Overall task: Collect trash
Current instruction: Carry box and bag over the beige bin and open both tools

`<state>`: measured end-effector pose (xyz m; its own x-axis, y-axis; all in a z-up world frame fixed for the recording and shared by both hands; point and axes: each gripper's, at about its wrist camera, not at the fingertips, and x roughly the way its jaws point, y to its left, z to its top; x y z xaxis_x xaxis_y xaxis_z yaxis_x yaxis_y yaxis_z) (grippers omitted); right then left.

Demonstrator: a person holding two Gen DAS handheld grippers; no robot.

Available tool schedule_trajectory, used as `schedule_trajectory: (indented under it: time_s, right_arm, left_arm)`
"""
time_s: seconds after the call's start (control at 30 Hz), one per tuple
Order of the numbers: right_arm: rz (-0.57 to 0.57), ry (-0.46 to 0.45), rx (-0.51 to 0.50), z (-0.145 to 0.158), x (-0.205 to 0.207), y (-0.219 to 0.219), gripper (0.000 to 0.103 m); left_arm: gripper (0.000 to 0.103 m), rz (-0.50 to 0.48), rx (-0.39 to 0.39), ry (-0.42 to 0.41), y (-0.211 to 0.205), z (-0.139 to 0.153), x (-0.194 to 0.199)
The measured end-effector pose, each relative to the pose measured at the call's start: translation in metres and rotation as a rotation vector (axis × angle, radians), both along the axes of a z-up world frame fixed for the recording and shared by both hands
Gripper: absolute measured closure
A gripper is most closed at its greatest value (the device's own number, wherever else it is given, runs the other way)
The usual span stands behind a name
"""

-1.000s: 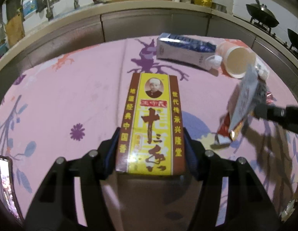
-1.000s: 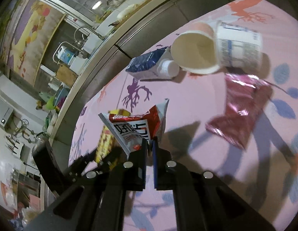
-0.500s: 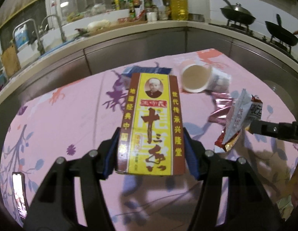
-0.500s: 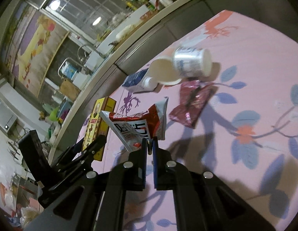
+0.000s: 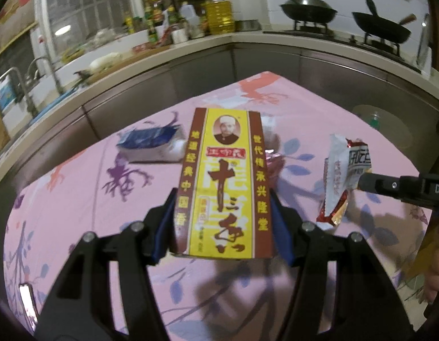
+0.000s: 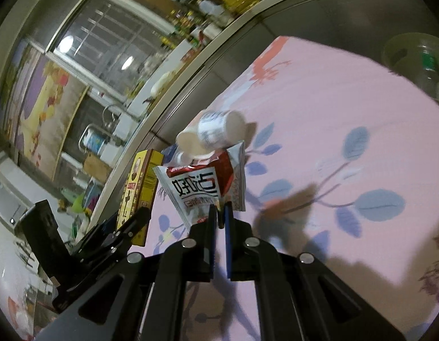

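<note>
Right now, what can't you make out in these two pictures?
- Cup: left view, hidden behind the box.
- Pink wrapper: left view, mostly behind the box; right view, behind the snack bag.
- Bin: right view, cut off by the edge; contents blurred.

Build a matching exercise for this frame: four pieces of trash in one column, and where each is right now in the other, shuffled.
Things:
1. yellow spice box
2. red and white snack bag
3. blue carton
4. white cup

Places:
A. lying on the pink tablecloth near the counter side
B. held in the left tongs
C. on its side on the tablecloth
D. pinched in the right tongs

Pairs: 1-B, 2-D, 3-A, 4-C
</note>
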<state>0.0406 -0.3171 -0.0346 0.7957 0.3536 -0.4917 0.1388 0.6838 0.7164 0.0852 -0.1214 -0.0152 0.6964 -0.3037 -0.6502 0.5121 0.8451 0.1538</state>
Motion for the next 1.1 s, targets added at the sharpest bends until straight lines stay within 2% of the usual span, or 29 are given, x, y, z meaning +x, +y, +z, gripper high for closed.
schedule_trajectory:
  time_s: [0.5,0.7,0.9,1.1]
  right_arm:
    - [-0.175,-0.041,0.071,-0.010,-0.032,-0.087,0.101]
    - [-0.268,-0.076,0.089,-0.009,-0.048,-0.131,0.101]
    - [-0.391,-0.104,0.080,-0.007,-0.072,-0.183,0.101]
    - [-0.520,-0.087,0.057,-0.013,-0.093,-0.234,0.101]
  left_arm:
    - [0.045,-0.185,0.031,-0.003,-0.107,0.009,0.003]
    - [0.045,-0.314,0.040,0.000,-0.167,0.016,-0.001]
    - [0.045,-0.442,0.023,0.043,-0.238,0.020,-0.003]
    - [0.045,-0.544,-0.029,0.143,-0.311,0.012,0.004]
